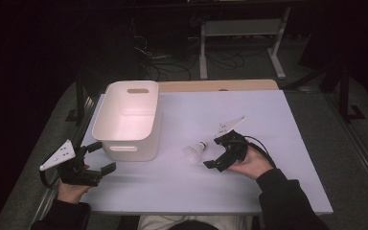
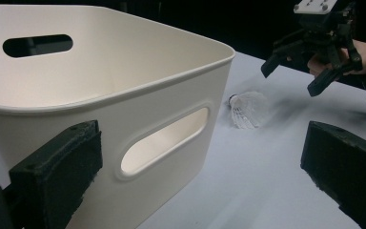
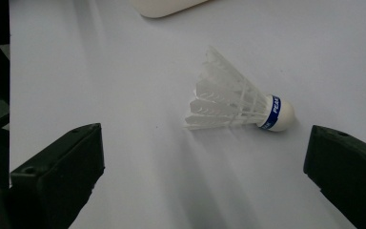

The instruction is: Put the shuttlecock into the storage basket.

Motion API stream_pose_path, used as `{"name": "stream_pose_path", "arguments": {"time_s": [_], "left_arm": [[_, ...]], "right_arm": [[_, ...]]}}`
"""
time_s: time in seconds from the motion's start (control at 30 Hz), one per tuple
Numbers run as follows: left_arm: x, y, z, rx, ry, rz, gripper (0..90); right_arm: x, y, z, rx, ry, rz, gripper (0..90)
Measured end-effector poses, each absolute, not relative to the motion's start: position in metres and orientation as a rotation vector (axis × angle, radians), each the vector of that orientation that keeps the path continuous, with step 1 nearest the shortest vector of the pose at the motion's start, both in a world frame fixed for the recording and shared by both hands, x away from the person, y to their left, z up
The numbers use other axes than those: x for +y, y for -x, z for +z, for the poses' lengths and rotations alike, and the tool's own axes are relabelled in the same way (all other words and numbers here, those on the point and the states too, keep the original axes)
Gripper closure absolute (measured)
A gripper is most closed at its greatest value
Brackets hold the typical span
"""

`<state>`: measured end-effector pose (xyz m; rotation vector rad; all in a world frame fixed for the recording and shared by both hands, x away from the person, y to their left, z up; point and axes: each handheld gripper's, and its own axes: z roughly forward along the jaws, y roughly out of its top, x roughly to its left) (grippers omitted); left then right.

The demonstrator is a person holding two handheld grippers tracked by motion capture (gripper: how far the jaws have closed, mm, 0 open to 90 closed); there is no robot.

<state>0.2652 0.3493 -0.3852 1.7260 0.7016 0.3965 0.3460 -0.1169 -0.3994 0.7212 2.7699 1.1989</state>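
Right of the white plastic bin [image 1: 127, 120] on the pale table [image 1: 249, 182], white feathered shuttlecock [image 3: 236, 107] lies sideways; right tool [image 1: 216, 152] spread just beside it: pinch cork, not feathers; left tool [image 1: 98, 157] spread, idle.

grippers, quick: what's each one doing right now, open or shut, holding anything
Left tool: open, holding nothing, beside the white bin.
Right tool: open, holding nothing, next to the shuttlecock.

- The left black two-jaw gripper [image 1: 99, 158], held in the person's left hand [image 1: 70, 189], has its jaws spread wide.
- The right black two-jaw gripper [image 1: 212, 153], cradled in the right hand [image 1: 251, 163], is likewise wide apart, tilted downward.
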Motion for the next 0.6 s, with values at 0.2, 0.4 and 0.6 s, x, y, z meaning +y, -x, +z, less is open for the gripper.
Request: {"name": "stream_pose_path", "arguments": {"time_s": [0.2, 0.4, 0.6], "left_arm": [[0.3494, -0.2651, -0.3852, 0.703, -1.725, 0.397, 0.0], [0.3493, -0.2651, -0.3852, 0.705, -1.722, 0.397, 0.0], [0.3495, -0.2648, -0.3851, 0.707, -1.717, 0.397, 0.0]], "right_arm": [[-0.1169, -0.3502, -0.4028, 2.812, -0.71, 1.191, 8.6], [-0.1186, -0.3532, -0.4045, 2.866, -0.665, 1.184, 22.2], [-0.1162, -0.3546, -0.4058, 2.914, -0.622, 1.162, 34.1]]}}
